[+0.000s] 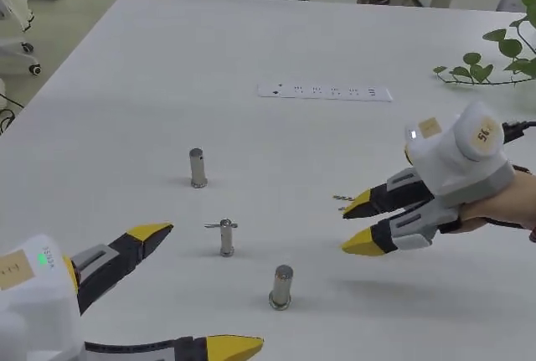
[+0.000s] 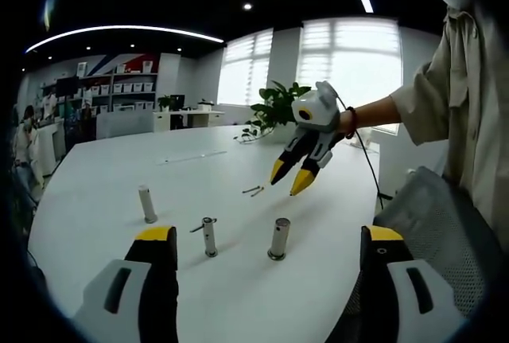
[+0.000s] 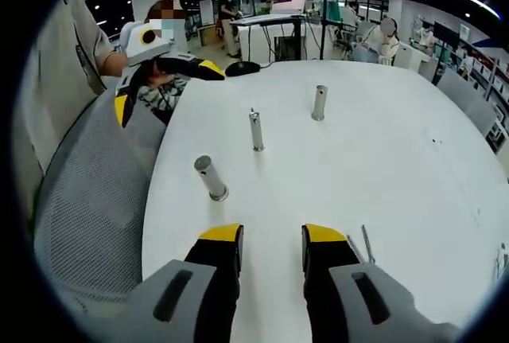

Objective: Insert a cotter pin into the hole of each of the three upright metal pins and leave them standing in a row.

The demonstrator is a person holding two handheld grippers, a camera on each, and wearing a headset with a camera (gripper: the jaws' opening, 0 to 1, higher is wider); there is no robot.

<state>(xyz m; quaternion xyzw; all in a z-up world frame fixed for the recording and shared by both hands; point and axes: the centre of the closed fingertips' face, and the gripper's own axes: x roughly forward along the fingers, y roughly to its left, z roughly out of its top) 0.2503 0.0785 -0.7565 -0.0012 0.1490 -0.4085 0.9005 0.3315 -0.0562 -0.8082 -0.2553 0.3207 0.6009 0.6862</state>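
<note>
Three upright metal pins stand in a slanted row on the white table [image 1: 167,68]: a far pin [image 1: 197,167], a middle pin [image 1: 226,238] with a cotter pin through its top, and a near pin [image 1: 281,286]. The left gripper view shows them again as far pin [image 2: 147,204], middle pin [image 2: 209,236] and near pin [image 2: 278,239]. My left gripper [image 1: 205,290] is wide open at the table's near edge, left of the near pin. My right gripper [image 1: 353,225] hovers open to the right of the row, holding nothing. Loose cotter pins [image 1: 343,200] lie just beside its upper jaw tip, and also beside the right jaw [image 3: 362,243].
A white power strip [image 1: 325,91] lies farther back on the table. A potted plant's leaves [image 1: 494,64] reach in at the far right. A grey mesh chair [image 3: 87,200] stands at the table's near edge. Other people sit at desks in the background.
</note>
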